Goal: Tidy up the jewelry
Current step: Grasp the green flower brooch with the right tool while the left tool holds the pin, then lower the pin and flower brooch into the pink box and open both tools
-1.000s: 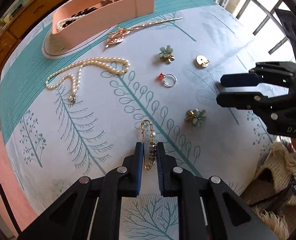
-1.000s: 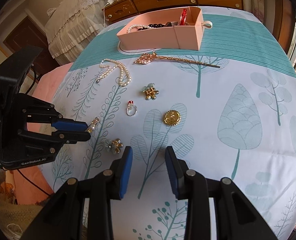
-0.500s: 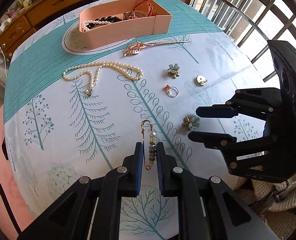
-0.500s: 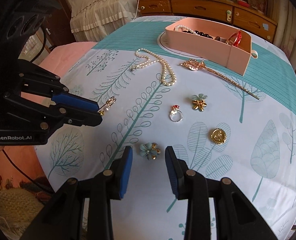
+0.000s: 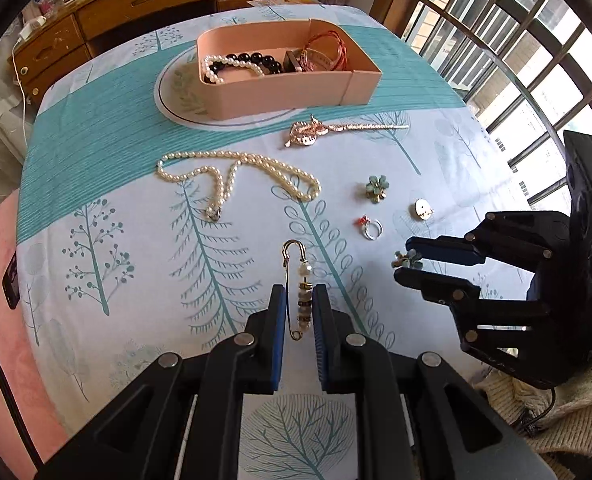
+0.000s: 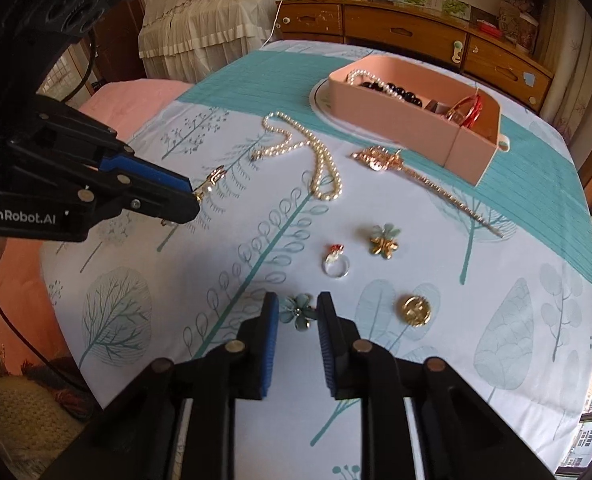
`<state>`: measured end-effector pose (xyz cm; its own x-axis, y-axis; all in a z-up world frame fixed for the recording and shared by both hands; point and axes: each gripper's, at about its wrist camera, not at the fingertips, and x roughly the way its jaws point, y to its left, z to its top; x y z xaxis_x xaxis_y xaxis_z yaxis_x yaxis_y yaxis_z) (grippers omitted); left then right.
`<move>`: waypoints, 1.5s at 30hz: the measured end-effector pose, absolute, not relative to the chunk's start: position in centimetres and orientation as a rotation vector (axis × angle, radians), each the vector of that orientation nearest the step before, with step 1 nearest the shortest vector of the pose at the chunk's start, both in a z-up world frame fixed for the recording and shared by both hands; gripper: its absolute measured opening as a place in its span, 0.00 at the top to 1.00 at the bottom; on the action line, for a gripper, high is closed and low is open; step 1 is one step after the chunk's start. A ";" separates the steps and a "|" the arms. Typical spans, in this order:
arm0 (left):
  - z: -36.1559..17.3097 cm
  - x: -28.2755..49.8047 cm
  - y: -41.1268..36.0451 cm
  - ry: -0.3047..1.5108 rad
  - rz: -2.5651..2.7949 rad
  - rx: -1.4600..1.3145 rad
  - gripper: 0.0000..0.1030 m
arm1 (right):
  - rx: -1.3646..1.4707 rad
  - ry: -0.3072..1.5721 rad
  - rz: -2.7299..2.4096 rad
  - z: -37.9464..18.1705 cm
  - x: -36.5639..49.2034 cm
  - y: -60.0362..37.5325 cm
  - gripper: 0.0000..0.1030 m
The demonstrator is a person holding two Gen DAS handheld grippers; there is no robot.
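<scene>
Right wrist: flower brooch (image 6: 298,312) between right gripper (image 6: 296,316) pads.

A: How much of the pink oblong plastic tray (image 5: 280,92) can you read?

B: Only its near wall and the top of the contents; the floor under the black beads is hidden.

A: And the gold safety-pin brooch (image 5: 299,292) nearer the camera than that tray?

B: Blue pads cover its sides.

A: The teal flower earring (image 6: 297,312)?

B: Blurred, its edges behind the fingers.
</scene>
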<state>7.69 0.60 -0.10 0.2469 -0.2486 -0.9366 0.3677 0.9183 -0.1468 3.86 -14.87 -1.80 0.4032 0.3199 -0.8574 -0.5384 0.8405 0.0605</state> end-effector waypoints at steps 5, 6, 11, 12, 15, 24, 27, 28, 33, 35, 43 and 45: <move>3.0 11.1 0.6 1.177 -0.392 0.076 0.89 | -0.157 0.909 0.473 2.8 7.9 -16.7 0.81; 3.6 12.0 0.5 1.162 -0.385 0.064 0.89 | -0.131 0.892 0.461 3.6 9.0 -17.1 0.81; 5.4 17.1 0.3 1.113 -0.359 -0.049 0.89 | 0.114 0.901 0.406 5.1 15.5 -19.6 0.81; 5.4 18.1 0.3 1.111 -0.352 -0.079 0.89 | 0.166 0.910 0.406 4.9 16.7 -19.9 0.81; 4.8 20.8 -0.1 1.103 -0.328 -0.146 0.89 | 0.285 0.931 0.386 3.8 19.6 -20.4 0.81; 1.5 24.8 -1.2 1.120 -0.273 -0.216 0.87 | 0.400 1.032 0.362 -0.2 23.0 -19.2 0.80; 1.3 24.8 -1.3 1.099 -0.263 -0.199 0.43 | 0.392 1.057 0.352 -0.8 23.0 -19.0 0.80; 1.3 24.7 -1.1 1.084 -0.231 -0.189 0.31 | 0.388 1.057 0.348 -0.9 22.9 -19.1 0.78; 2.0 23.9 0.7 1.050 -0.205 -0.200 0.20 | 0.367 1.044 0.354 -0.6 22.0 -19.6 0.74; 2.2 23.3 1.1 1.047 -0.192 -0.193 0.20 | 0.347 1.036 0.354 -0.3 21.4 -19.6 0.74; 3.3 20.7 2.3 1.034 -0.157 -0.148 0.20 | 0.239 0.980 0.367 2.2 18.4 -19.5 0.74; 3.9 19.9 2.5 1.017 -0.155 -0.138 0.20 | 0.216 0.960 0.371 3.0 17.6 -19.5 0.74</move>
